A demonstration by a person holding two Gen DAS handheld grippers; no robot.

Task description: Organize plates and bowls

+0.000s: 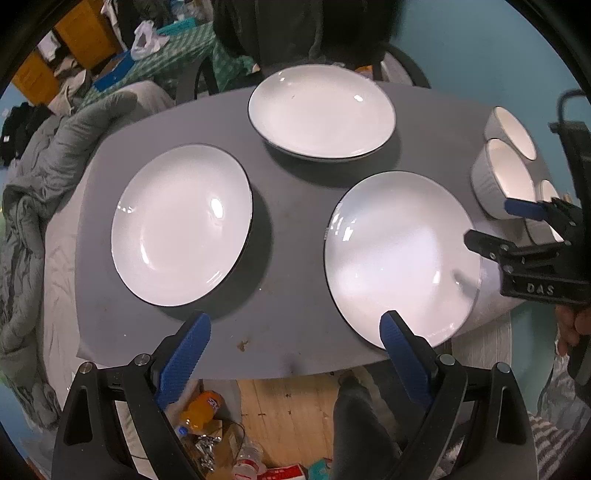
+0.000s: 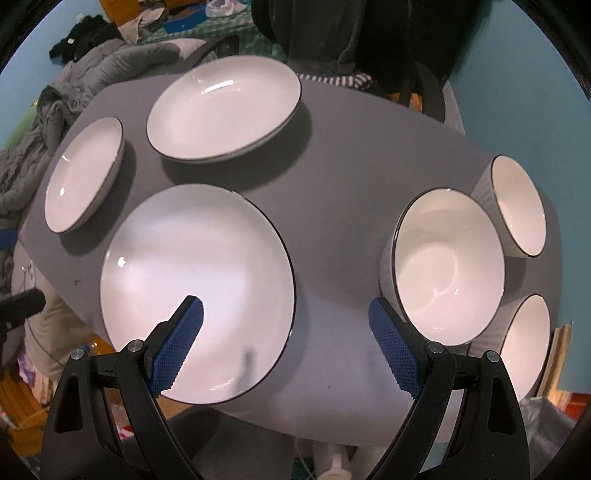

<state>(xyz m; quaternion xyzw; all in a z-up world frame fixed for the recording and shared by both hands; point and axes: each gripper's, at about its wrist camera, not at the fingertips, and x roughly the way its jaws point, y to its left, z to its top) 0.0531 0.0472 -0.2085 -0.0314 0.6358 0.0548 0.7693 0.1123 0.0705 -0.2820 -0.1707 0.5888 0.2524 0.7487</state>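
Three white plates with dark rims lie on a grey table [image 1: 295, 206]: a left plate [image 1: 181, 225], a far plate [image 1: 321, 110] and a near right plate [image 1: 399, 258]. Three white bowls stand at the right: a middle bowl [image 2: 447, 266], a far bowl [image 2: 517, 206] and a near bowl [image 2: 524, 347]. My left gripper [image 1: 295, 332] is open and empty above the table's near edge, between the left and right plates. My right gripper [image 2: 286, 317] is open and empty; its left finger hangs over the near plate [image 2: 195, 280], its right finger is beside the middle bowl.
The right gripper [image 1: 517, 225] shows at the right of the left wrist view, beside the bowls [image 1: 498, 177]. Grey bedding [image 1: 44, 206] lies left of the table. Bottles and clutter [image 1: 207, 410] lie on the wooden floor below the near edge. A dark chair [image 1: 295, 33] stands behind.
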